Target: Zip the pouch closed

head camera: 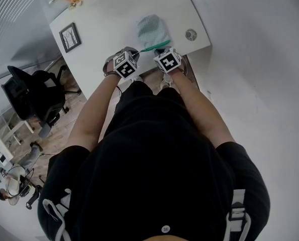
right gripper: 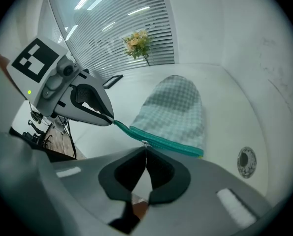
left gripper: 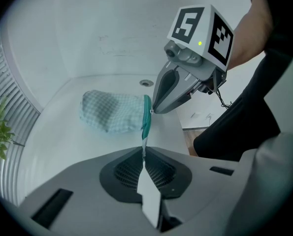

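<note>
Both arms reach steeply down over the tabletop [head camera: 104, 29]. The left gripper [left gripper: 144, 152] has its fingers clamped together on the zipper tape end [left gripper: 146, 127], at seven o'clock of the pouch [left gripper: 112, 113]. The right gripper [right gripper: 146, 150] has its fingers pinched shut on the zipper pull [right gripper: 145, 143].

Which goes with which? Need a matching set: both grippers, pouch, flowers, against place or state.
1. left gripper
2. right gripper
3. pouch
4. flowers

A. shut on zipper pull
B. far end, by the blinds
C. shut on zipper tape end
D. lying on the table

Pairs: 1-C, 2-A, 3-D, 4-B
</note>
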